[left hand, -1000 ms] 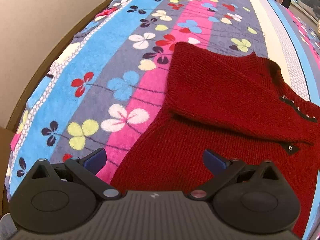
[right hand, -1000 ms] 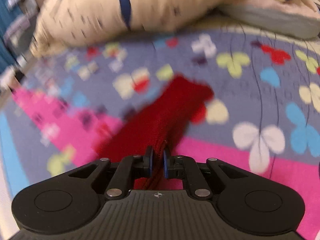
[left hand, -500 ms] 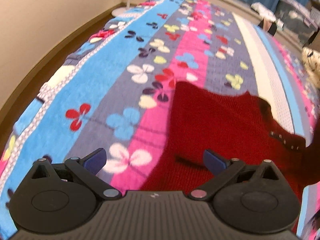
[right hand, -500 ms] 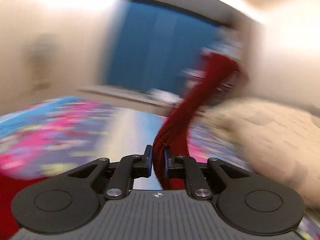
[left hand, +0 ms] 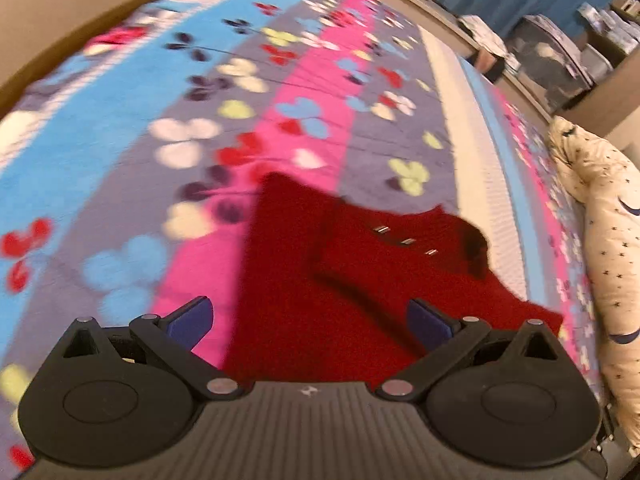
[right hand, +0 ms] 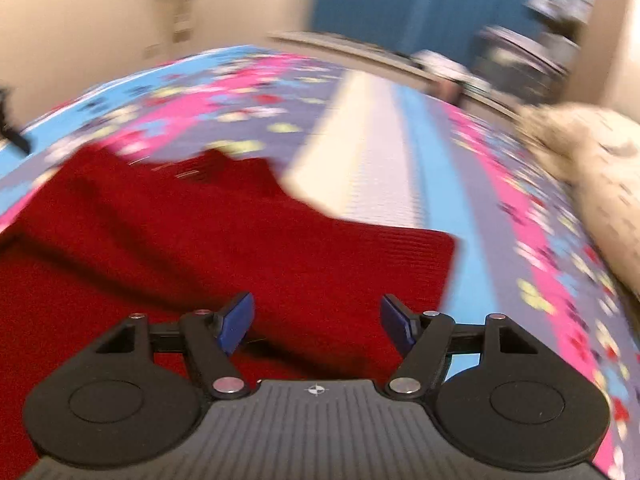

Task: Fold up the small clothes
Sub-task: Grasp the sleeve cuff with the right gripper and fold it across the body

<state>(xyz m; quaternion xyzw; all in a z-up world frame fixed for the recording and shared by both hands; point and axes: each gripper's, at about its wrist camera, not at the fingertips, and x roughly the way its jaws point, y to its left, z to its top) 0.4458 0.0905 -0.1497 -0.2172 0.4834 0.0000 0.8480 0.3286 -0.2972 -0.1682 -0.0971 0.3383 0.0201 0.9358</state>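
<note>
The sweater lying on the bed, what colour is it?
Deep red knit; the sweater shows best in the left wrist view.

Red sweater on floral blanket, left gripper spread wide above it

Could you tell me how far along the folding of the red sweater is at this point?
Done: both sleeves of the red sweater look folded in across its body on the blanket. In hand: nothing; the right gripper is opening with nothing pinched, and the left gripper hovers open. Left: probably folding the body over.
</note>
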